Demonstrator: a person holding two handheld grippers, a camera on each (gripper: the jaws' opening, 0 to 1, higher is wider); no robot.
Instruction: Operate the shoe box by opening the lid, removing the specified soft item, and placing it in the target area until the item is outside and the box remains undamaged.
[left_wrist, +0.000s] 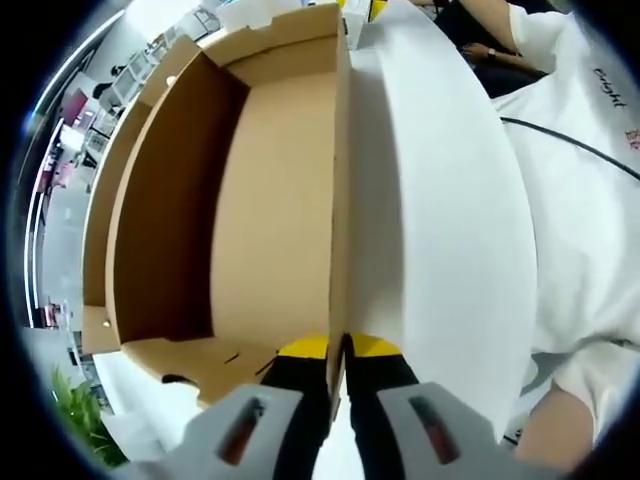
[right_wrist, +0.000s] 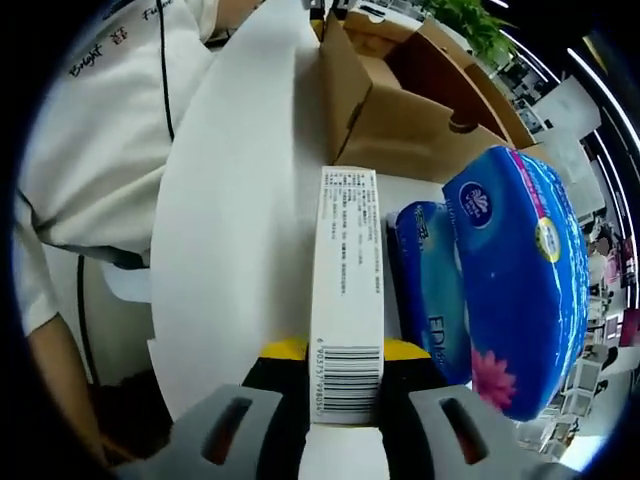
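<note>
Jaws clamped on box edges

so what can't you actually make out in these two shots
- Left gripper view: the shoe box floor nearest the left claw is hidden behind the front flap.
- Right gripper view: the white lid hides the right claw tips; label print too small to read.
- Tissue packs: far ends cut off.
</note>
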